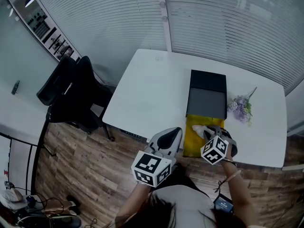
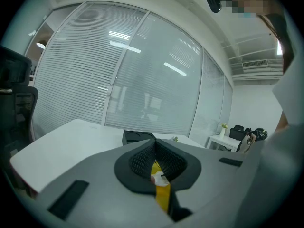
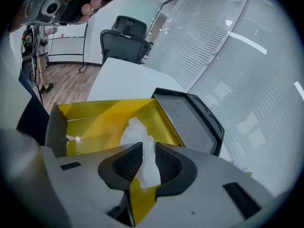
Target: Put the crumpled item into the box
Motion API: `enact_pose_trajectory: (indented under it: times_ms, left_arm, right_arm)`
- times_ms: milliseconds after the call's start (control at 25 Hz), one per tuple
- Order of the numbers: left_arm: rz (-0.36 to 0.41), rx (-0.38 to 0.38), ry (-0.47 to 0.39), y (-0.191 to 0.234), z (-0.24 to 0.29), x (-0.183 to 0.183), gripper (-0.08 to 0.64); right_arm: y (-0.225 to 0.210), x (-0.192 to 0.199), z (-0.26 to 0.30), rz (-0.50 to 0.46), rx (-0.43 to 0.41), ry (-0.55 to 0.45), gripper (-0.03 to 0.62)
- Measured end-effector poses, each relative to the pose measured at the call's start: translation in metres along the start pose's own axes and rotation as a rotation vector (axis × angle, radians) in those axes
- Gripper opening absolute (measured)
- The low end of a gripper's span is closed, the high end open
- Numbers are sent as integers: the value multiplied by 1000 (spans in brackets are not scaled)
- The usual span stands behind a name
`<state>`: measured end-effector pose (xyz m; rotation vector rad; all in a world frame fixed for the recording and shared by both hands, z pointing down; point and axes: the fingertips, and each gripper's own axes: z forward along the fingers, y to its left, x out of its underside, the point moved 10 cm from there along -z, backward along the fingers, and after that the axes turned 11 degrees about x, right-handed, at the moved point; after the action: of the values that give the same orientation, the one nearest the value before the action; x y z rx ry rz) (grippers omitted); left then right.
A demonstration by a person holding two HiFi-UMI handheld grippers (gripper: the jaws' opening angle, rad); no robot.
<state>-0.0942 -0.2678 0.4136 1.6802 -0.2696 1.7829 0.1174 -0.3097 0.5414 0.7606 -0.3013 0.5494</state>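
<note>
A white crumpled paper (image 3: 135,132) is pinched between the pads of my right gripper (image 3: 145,148), which is shut on it. It hangs just above the yellow inside of the open box (image 3: 104,115). The box's grey-lined black lid (image 3: 187,120) lies flat behind. In the head view the right gripper (image 1: 209,132) holds the paper (image 1: 199,128) over the yellow box (image 1: 192,144) at the table's front edge. My left gripper (image 1: 174,133) hovers just left of the box, jaws together and holding nothing. In the left gripper view (image 2: 154,151), yellow shows through the slit between the pads.
A bunch of pale purple flowers (image 1: 241,107) lies on the white table (image 1: 152,94) right of the lid (image 1: 207,101). Black office chairs (image 1: 71,89) stand off the table's left side on the wooden floor. Blinds cover the glass wall behind.
</note>
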Motion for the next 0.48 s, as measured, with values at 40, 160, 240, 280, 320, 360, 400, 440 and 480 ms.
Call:
enact_pose_trajectory:
  times_ms: [40, 160, 240, 280, 320, 360, 400, 440, 480]
  left_arm:
    - [1, 0, 1, -1, 0, 0, 17]
    - [3, -3, -2, -2, -2, 0, 18]
    - [5, -5, -5, -3, -3, -1, 17]
    - [7, -6, -5, -4, -4, -1, 18]
    - [8, -7, -5, -4, -4, -1, 17]
    - [10, -9, -5, -4, -5, -1, 18]
    - [13, -11, -5, -5, -5, -2, 18]
    - [14, -14, -6, -5, -5, -2, 17]
    - [16, -16, -7, -6, -5, -2, 17]
  right_arm:
    - [0, -1, -1, 1, 1, -4, 107]
    - [-1, -2, -3, 4, 7, -16, 107]
    - [-3, -3, -5, 9, 14, -24, 107]
    - [-4, -4, -6, 12, 18, -28, 107]
    - [-5, -5, -7, 16, 22, -32, 107]
    - [-6, -6, -8, 22, 25, -37, 107]
    - [-8, -6, -10, 29, 30, -43, 107]
    - [-10, -7, -11, 37, 34, -50, 107]
    - [-12, -7, -13, 45, 38, -57, 107]
